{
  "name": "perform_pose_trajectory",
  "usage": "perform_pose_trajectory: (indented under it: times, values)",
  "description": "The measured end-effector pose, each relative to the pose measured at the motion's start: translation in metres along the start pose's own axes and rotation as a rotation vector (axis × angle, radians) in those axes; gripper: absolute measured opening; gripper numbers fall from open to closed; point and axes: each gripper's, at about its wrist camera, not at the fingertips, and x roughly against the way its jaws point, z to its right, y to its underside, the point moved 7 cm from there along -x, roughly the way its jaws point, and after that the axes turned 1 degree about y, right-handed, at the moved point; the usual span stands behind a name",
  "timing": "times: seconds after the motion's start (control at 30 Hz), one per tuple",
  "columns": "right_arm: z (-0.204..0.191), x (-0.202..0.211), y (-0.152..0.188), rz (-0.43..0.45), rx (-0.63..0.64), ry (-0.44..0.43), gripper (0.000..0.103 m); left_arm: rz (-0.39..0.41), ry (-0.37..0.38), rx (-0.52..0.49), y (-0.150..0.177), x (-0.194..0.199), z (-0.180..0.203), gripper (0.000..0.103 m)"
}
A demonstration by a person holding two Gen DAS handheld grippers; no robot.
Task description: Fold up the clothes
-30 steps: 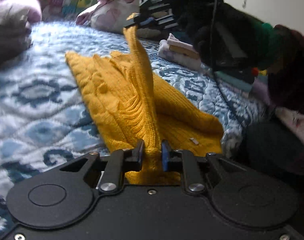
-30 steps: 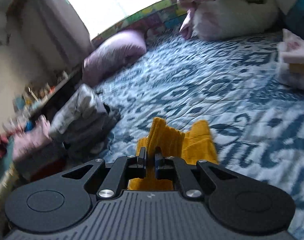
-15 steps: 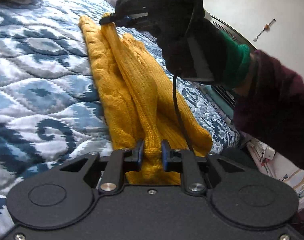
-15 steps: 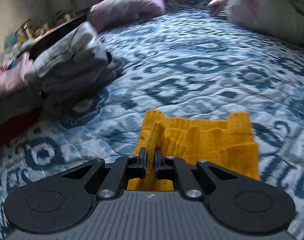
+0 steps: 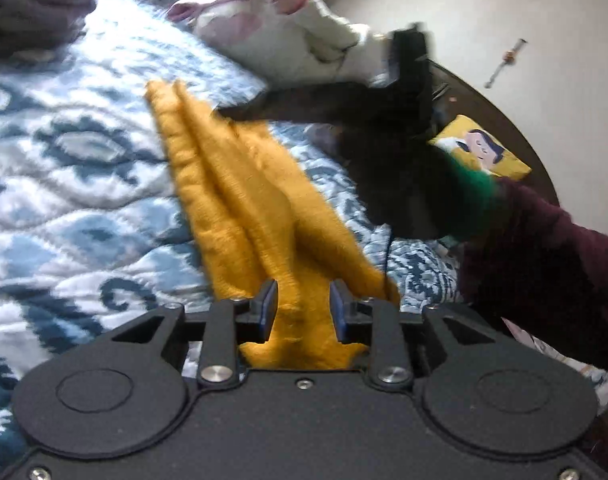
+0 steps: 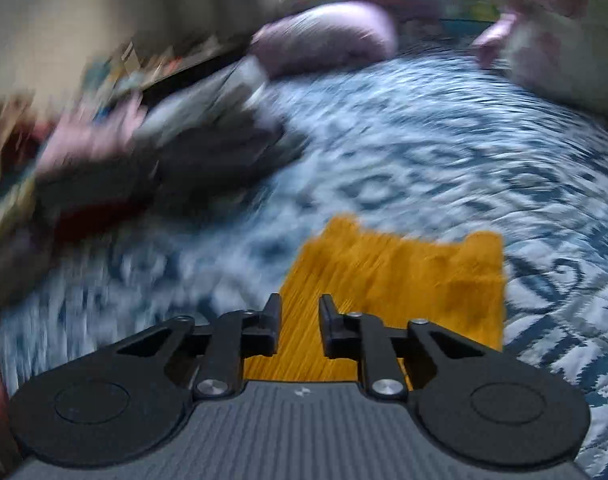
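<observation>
Left wrist view: left gripper (image 5: 302, 312) has its jaws apart, and they have just been opening. One mustard knit garment (image 5: 239, 200) runs between them, its near end bunched at the gripper body. The pads no longer pinch it; there is a gap on each side. The garment lies folded lengthwise into a long strip on the blue-and-white quilt (image 5: 63, 184), stretching straight ahead of the jaws and up-left. I count two ridges along its far half. At the far end, ahead and slightly right, the right gripper (image 5: 227, 114) sits with its tip at the strip's edge, held by one gloved hand (image 5: 404, 184) with a green cuff and a dark red sleeve (image 5: 544, 256). It is too blurred to read that jaw gap from here. Beyond it there is one white-and-pink pillow (image 5: 271, 28). Far right there is one yellow printed cushion (image 5: 480, 148). One dark heap of cloth (image 5: 31, 16) sits far left.

Right wrist view, heavy motion blur: right gripper (image 6: 299, 312) has its jaws apart, just been opening, and the pads are clear of the cloth. One end of the mustard garment (image 6: 404, 280) lies flat on the quilt (image 6: 464, 152) directly under and ahead-right of the jaws. Two raised corners show on its far edge. Ahead-left is one pile of grey and pink clothes (image 6: 175, 136). One lilac pillow (image 6: 324, 36) is beyond it.
</observation>
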Motion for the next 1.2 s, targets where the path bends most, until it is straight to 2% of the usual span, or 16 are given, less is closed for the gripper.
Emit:
perform_pose_trajectory:
  times: [0.07,0.13,0.23,0.4,0.53,0.63,0.77,0.87,0.97,1.07,1.1,1.13,1.17,1.2]
  values:
    - [-0.013,-0.017,0.013,-0.056,0.101,0.04,0.018,0.009,-0.01,-0.002,-0.003,0.001,-0.001,0.025]
    - [-0.015,-0.035,0.021,-0.099,0.141,0.094,0.018,0.018,-0.02,-0.004,-0.005,0.002,-0.002,0.025]
    - [-0.013,-0.033,0.012,-0.071,0.064,0.076,0.018,0.035,-0.028,-0.004,-0.011,0.004,-0.003,0.025]
    - [0.001,0.012,0.004,0.021,-0.054,0.023,0.02,0.094,-0.052,-0.047,-0.032,-0.007,0.0,0.025]
    - [0.023,0.048,0.023,0.051,-0.147,0.0,0.02,0.126,-0.093,-0.122,-0.047,-0.029,0.007,0.025]
    - [0.039,0.073,0.052,0.056,-0.232,-0.009,0.021,0.091,-0.123,-0.177,-0.048,-0.051,0.013,0.025]
    - [0.058,0.096,0.092,0.076,-0.361,-0.039,0.021,-0.073,-0.271,-0.162,-0.029,-0.084,-0.013,0.022]
    - [0.064,0.104,0.122,0.088,-0.423,-0.064,0.021,-0.03,-0.233,-0.141,-0.035,-0.077,-0.011,0.022]
    - [0.068,0.116,0.136,0.158,-0.475,-0.084,0.021,0.038,-0.21,-0.115,-0.037,-0.057,-0.009,0.022]
    - [0.071,0.128,0.147,0.208,-0.519,-0.097,0.021,0.084,-0.222,-0.042,-0.038,-0.04,-0.014,0.022]
    - [0.073,0.13,0.151,0.215,-0.526,-0.092,0.022,0.085,-0.237,-0.004,-0.037,-0.036,-0.017,0.025]
    - [0.075,0.133,0.155,0.219,-0.535,-0.082,0.028,0.083,-0.256,0.027,-0.035,-0.032,-0.02,0.031]
    - [0.077,0.135,0.159,0.222,-0.544,-0.07,0.042,0.08,-0.272,0.057,-0.031,-0.029,-0.023,0.039]
    - [0.08,0.138,0.164,0.223,-0.554,-0.056,0.049,0.076,-0.278,0.088,-0.028,-0.027,-0.025,0.042]
